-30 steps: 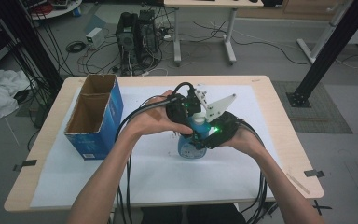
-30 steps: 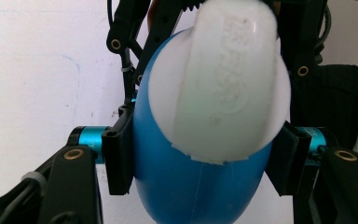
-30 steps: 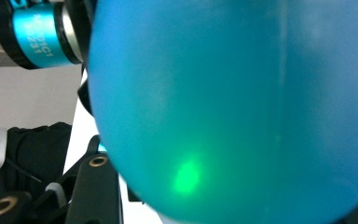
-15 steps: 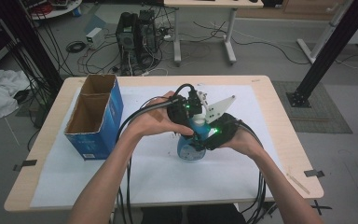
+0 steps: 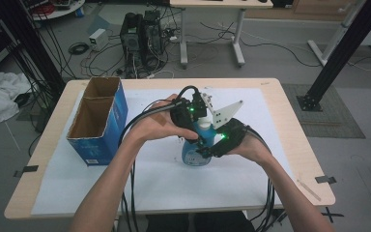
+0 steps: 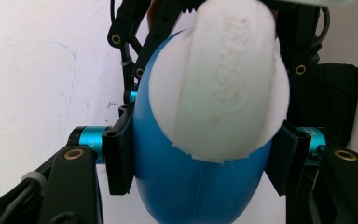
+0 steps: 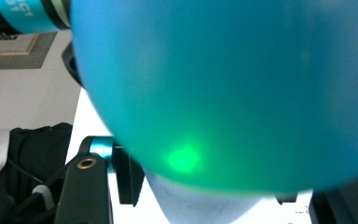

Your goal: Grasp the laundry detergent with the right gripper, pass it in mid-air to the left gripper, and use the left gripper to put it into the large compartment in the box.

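Observation:
A blue bottle with a white cap stands on the white sheet at the table's middle. My left gripper comes down on it from the left and above. In the left gripper view its jaws press both sides of the blue body just below the white cap, so the left gripper is shut on the bottle. My right gripper holds the bottle from the right. In the right gripper view the blue body is very close, with the right gripper clamped low on it.
An open blue cardboard box stands at the table's left. Black cables trail from both grippers over the front edge. A grey three-cornered plate sticks up beside the bottle. Computers and desk legs stand on the floor behind.

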`<state>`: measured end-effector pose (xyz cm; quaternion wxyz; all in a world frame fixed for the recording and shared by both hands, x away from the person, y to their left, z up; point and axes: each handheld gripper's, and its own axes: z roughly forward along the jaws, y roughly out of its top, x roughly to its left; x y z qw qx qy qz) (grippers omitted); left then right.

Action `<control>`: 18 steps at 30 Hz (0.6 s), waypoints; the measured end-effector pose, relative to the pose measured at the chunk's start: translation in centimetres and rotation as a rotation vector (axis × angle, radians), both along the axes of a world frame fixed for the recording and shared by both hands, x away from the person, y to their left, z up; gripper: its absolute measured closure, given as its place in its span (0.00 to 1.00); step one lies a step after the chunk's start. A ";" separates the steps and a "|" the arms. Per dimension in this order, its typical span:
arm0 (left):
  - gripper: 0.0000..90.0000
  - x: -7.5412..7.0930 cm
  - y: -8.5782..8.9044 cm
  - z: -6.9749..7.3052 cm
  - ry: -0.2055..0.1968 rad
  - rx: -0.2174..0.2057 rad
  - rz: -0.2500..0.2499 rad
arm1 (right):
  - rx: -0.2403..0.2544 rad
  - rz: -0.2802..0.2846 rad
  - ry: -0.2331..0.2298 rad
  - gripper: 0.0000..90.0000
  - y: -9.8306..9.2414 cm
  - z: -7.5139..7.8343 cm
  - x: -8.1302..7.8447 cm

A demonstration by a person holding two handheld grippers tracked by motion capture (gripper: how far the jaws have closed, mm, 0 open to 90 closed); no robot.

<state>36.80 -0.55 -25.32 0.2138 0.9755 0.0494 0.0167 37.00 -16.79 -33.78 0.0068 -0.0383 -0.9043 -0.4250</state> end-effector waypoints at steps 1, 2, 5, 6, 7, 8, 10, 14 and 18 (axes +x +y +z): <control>0.41 0.0 0.0 -0.1 0.003 0.001 -0.001 | 0.003 -0.001 -0.001 0.42 0.0 0.0 0.0; 0.41 0.0 0.0 -0.1 0.000 0.010 0.001 | 0.003 0.001 0.000 0.41 0.1 0.0 -0.1; 0.41 0.1 0.1 -0.1 -0.002 0.011 0.002 | 0.006 0.006 -0.003 0.40 0.1 0.1 -0.2; 0.41 0.1 0.1 -0.2 0.000 0.002 0.009 | 0.005 0.003 -0.001 0.39 0.1 0.1 -0.2; 0.41 0.1 0.1 -0.2 0.000 0.010 0.004 | -0.006 -0.008 0.013 0.37 0.1 0.1 -0.3; 0.41 0.1 0.2 -0.2 0.001 0.012 0.002 | 0.006 -0.002 -0.011 0.37 0.1 0.1 -0.1; 0.41 0.1 0.1 -0.2 0.003 0.008 0.001 | 0.004 -0.005 0.000 0.36 0.1 0.1 -0.2; 0.41 0.0 0.1 -0.3 0.011 -0.005 0.015 | -0.012 0.017 -0.027 0.35 -0.1 0.2 0.1; 0.41 0.1 0.1 -0.3 0.005 0.010 -0.004 | 0.004 -0.011 0.002 0.32 -0.1 0.2 -0.2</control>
